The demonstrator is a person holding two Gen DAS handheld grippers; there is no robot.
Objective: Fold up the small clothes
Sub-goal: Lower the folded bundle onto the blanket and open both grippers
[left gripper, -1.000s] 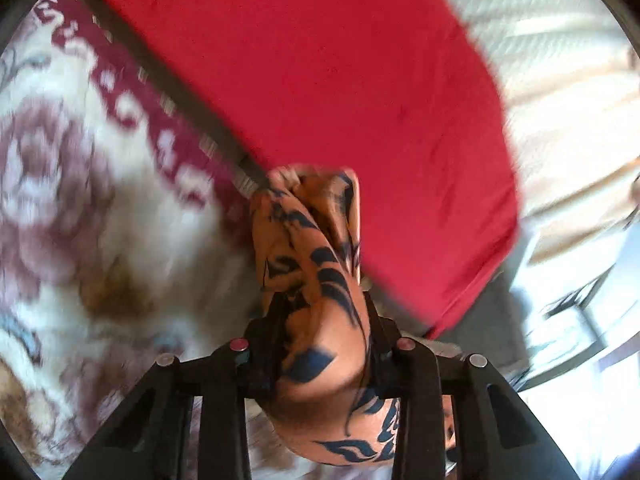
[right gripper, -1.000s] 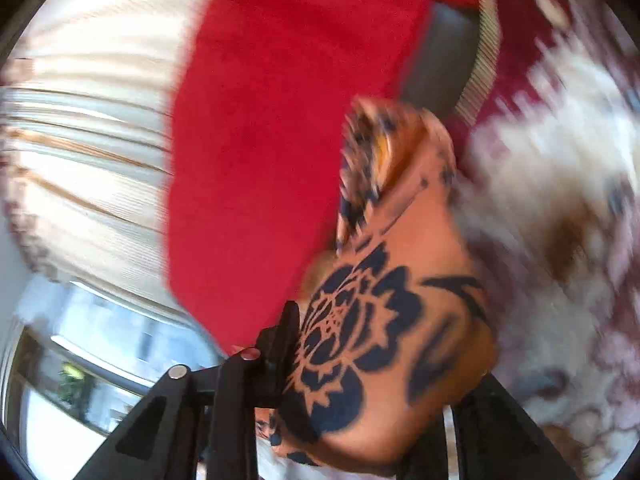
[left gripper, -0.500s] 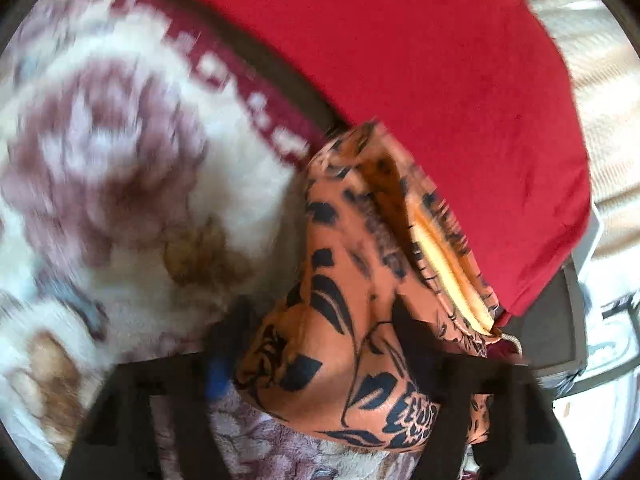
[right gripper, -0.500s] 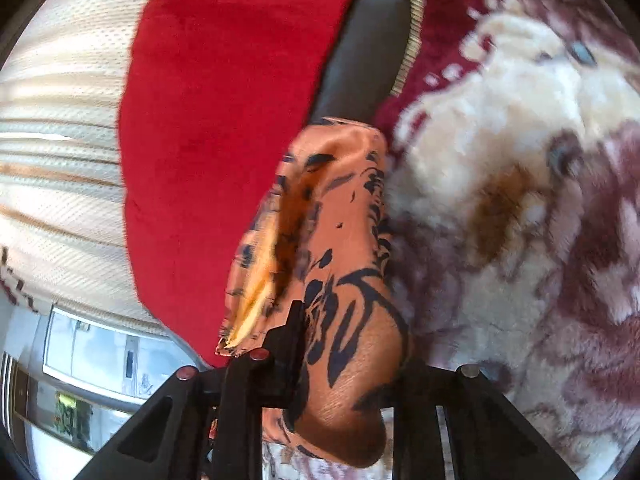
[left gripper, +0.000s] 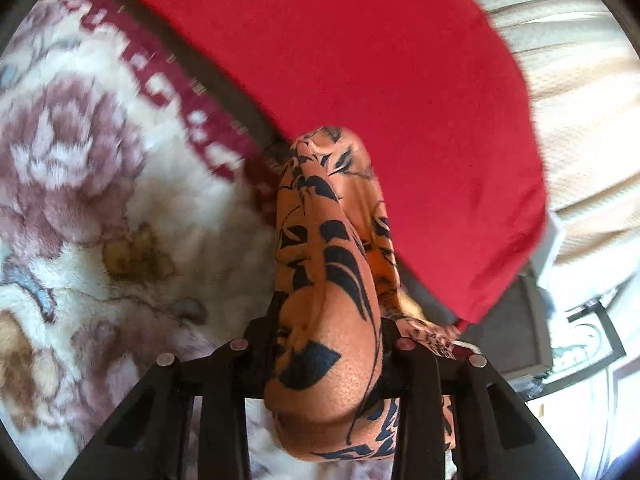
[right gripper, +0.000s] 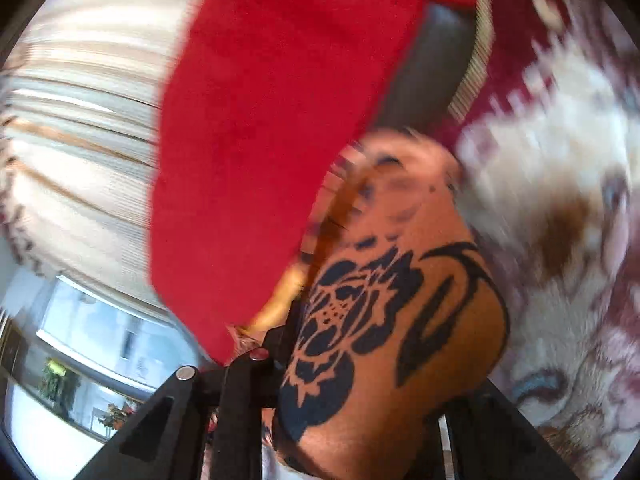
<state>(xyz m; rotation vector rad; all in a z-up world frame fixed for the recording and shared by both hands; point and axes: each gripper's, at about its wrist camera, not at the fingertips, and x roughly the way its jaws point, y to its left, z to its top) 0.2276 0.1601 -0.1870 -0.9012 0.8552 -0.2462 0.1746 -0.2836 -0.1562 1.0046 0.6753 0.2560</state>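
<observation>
In the left wrist view, the left gripper (left gripper: 326, 344) has its fingers (left gripper: 260, 340) pressed against a thick bunch of the orange garment (left gripper: 328, 280), a smooth cloth printed with black leaves and flowers; the jaws are closing on it, and the cloth bulges out above and below the grip. The garment rises from the fingers as a rounded, gathered ridge and hangs above the plush floral blanket (left gripper: 120, 208), with a red cushion (left gripper: 380, 100) behind it and a pale curtain (left gripper: 580, 100) beyond that. Nothing here is laid flat, and no crease or squared edge shows. In the right wrist view, which is blurred, the right gripper (right gripper: 360, 360) is clenched on another bunch of the same orange garment (right gripper: 400, 320); the cloth covers most of the fingers, so only the left one (right gripper: 256, 360) can be made out, and the garment swells over the right side of the grip. The same red cushion (right gripper: 260, 140) and blanket (right gripper: 560, 220) lie behind it, with a window (right gripper: 100, 340) low at the left. Judging from both views, the folding is at an early or middle stage: the garment is held up between the two grippers as a crumpled bundle, not yet spread out, and the flattening, folding over and setting down all appear to be left. Whether other clothes wait nearby cannot be told.
</observation>
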